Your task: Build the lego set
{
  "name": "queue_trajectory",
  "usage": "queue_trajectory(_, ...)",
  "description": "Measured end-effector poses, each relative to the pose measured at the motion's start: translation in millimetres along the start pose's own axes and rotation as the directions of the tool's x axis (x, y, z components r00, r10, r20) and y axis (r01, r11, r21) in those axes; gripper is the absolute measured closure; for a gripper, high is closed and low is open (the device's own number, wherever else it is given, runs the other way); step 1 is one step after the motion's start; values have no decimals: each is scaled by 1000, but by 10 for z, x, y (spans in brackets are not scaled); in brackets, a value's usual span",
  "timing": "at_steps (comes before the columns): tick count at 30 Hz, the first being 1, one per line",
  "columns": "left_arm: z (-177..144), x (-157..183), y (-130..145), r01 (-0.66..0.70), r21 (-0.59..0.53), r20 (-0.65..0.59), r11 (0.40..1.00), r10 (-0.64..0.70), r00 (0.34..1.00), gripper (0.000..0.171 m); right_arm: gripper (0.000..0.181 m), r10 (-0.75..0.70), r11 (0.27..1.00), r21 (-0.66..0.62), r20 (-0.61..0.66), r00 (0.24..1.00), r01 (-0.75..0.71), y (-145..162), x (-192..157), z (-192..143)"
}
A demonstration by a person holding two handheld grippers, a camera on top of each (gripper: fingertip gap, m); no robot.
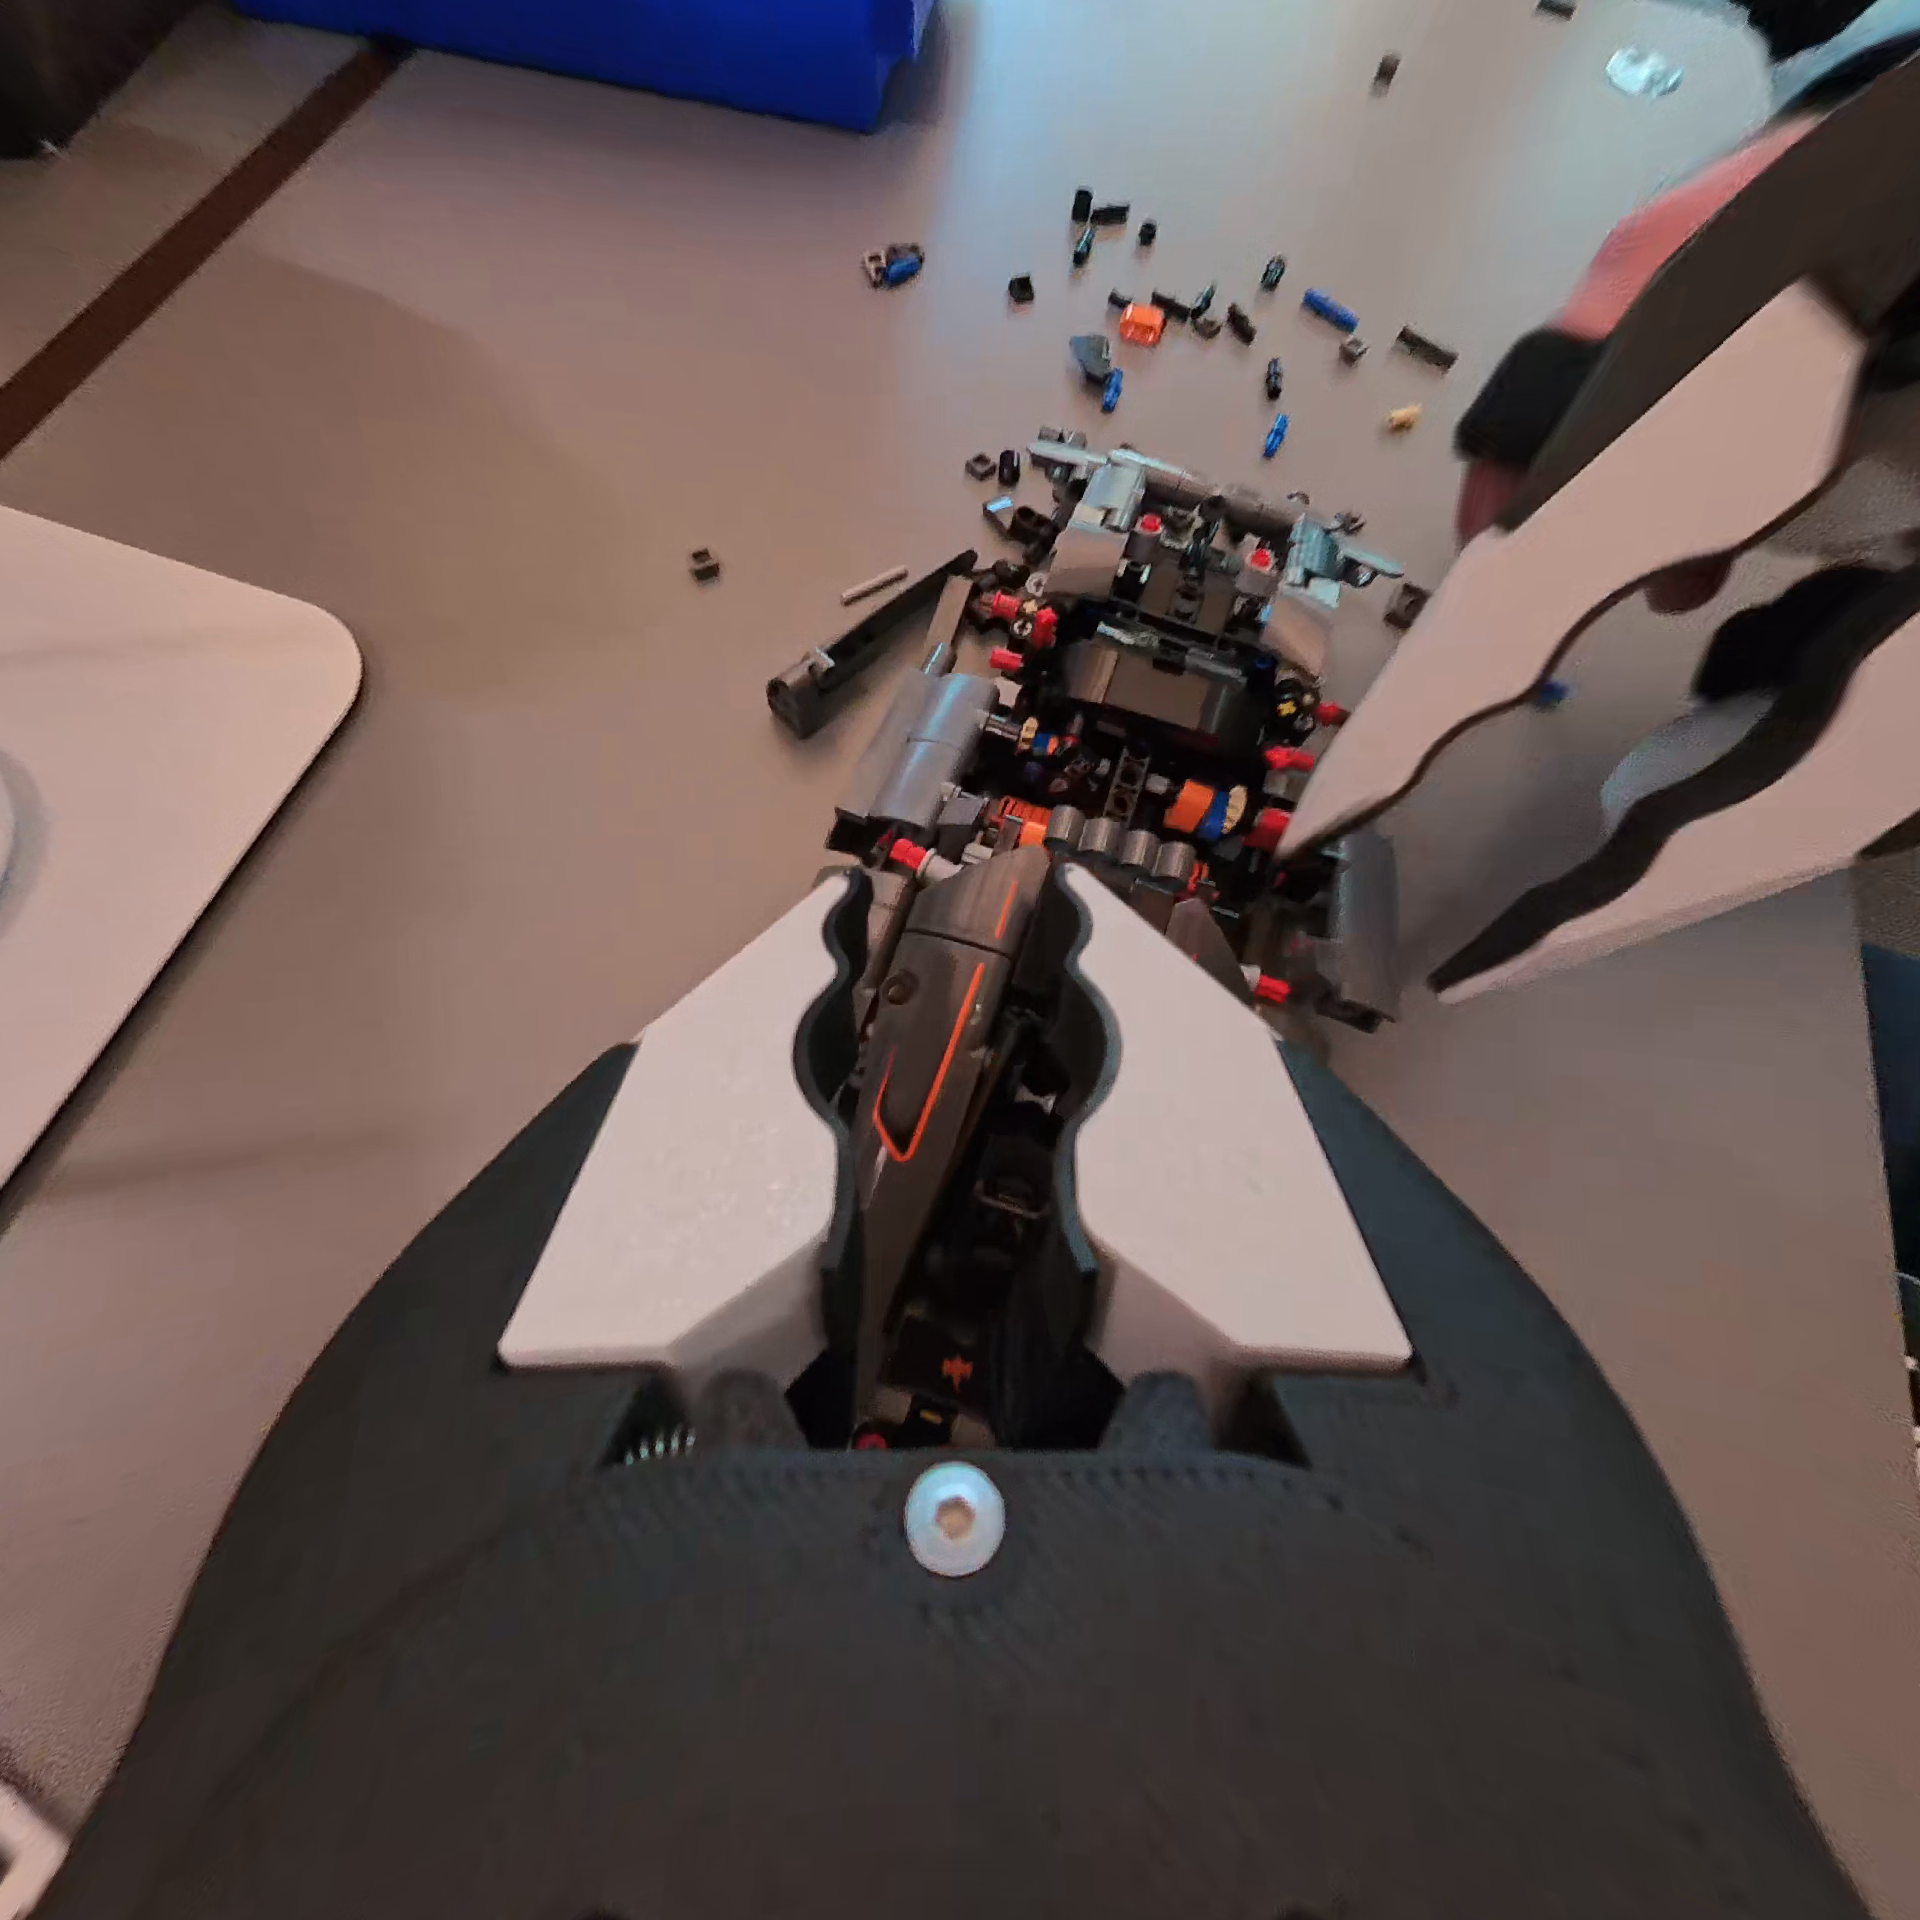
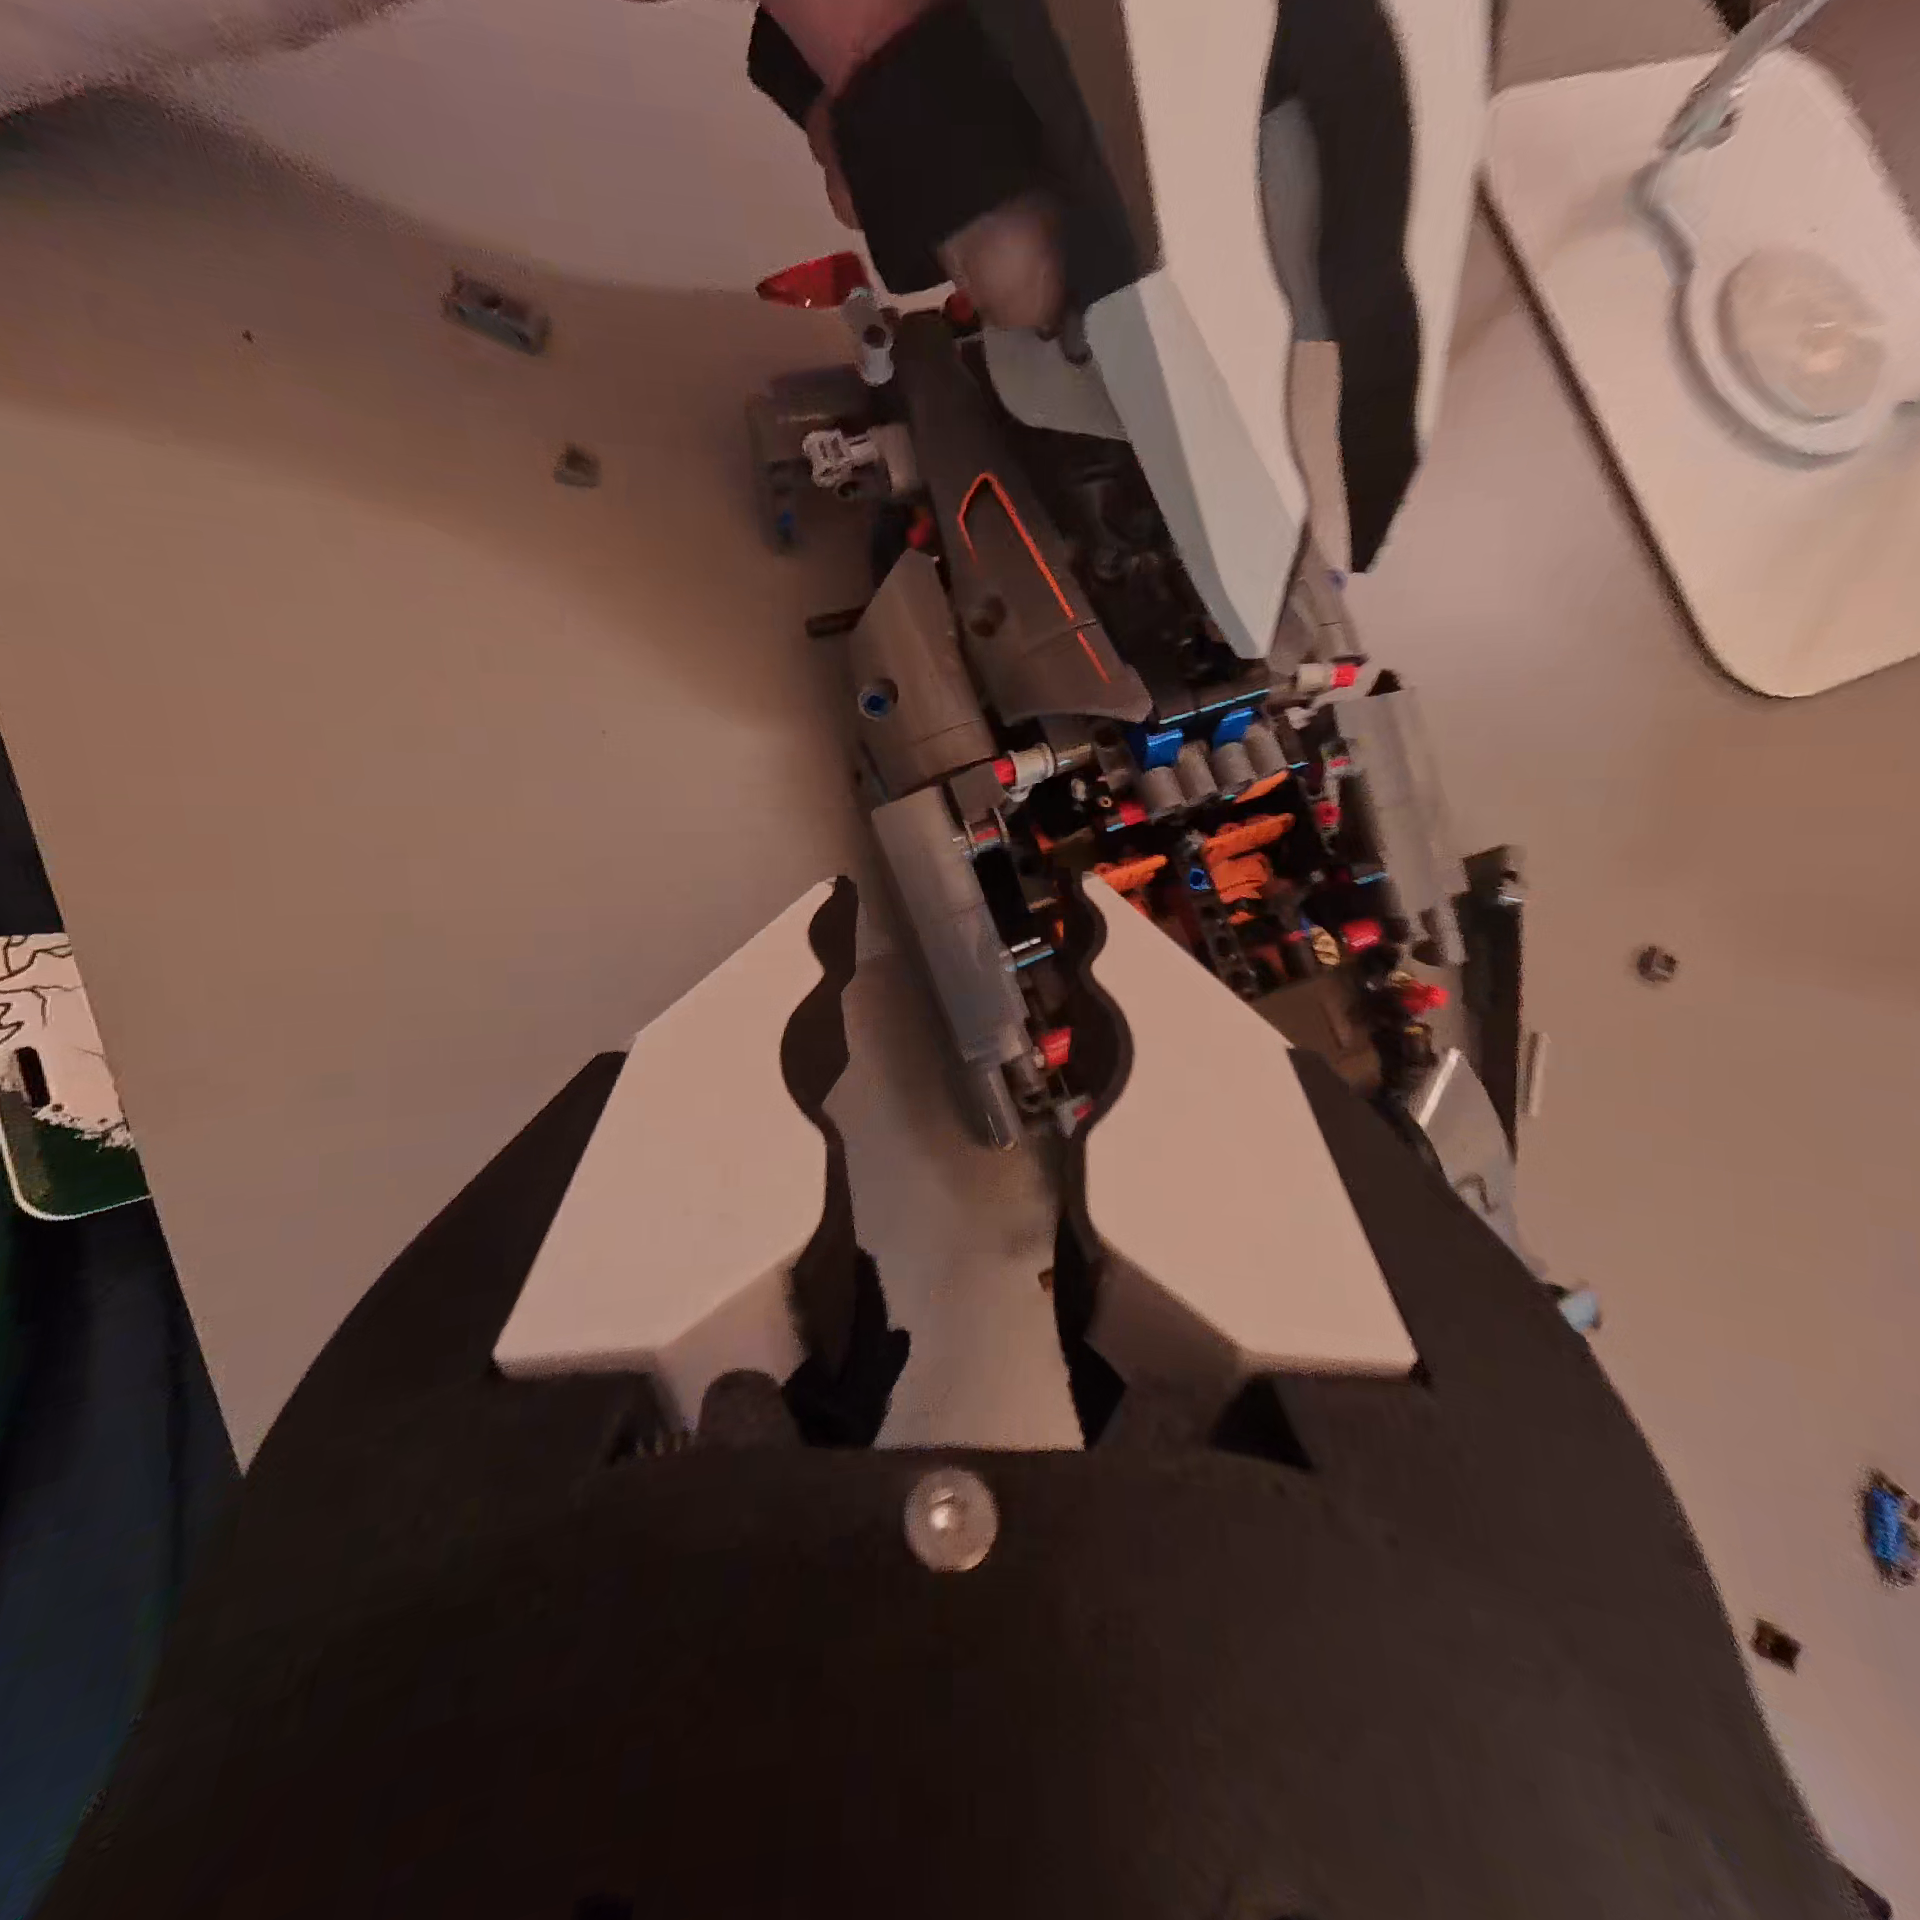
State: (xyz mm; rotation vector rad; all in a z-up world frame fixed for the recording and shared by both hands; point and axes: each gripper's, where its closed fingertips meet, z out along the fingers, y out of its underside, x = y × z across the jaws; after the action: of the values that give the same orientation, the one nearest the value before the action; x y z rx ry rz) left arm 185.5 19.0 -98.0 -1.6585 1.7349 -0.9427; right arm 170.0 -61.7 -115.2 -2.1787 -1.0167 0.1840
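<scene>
Evidently a holding step. Left gripper [image 1: 961, 935]: jaws clamped on the dark nose panel [image 1: 940, 1029] with the orange stripe, which is one end of the half-built lego car [image 1: 1132, 717] lying on the grey table [image 1: 468, 520].

Right gripper [image 2: 961, 935]: jaws apart, nothing between them, tips hovering just over the car's grey side panels [image 2: 961, 935] near the opposite end.

Judgement: left steadies the model while right is between parts. Next move likely calls for right to fetch a piece from the loose parts [image 1: 1195, 312] scattered beyond the car, then press it on without twisting the model out of the left's grip.

White tray [image 1: 156, 779] off to the left side. Blue bin [image 1: 623, 52] at the far edge.

Writing: a small orange emblem on the nose, too blurred to read; printed card [image 2: 52, 1070] at table edge, not legible.
</scene>
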Motion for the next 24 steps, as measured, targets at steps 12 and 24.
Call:
queue_trajectory(12,32,73,-5,16,61,-58,998,-12,998,153,164,-75,989,-123,70,995,83,113,-82,183)
queue_trajectory(24,38,86,-6,8,67,-65,998,-4,998,153,164,-32,997,-72,99,995,39,85,-77,101)
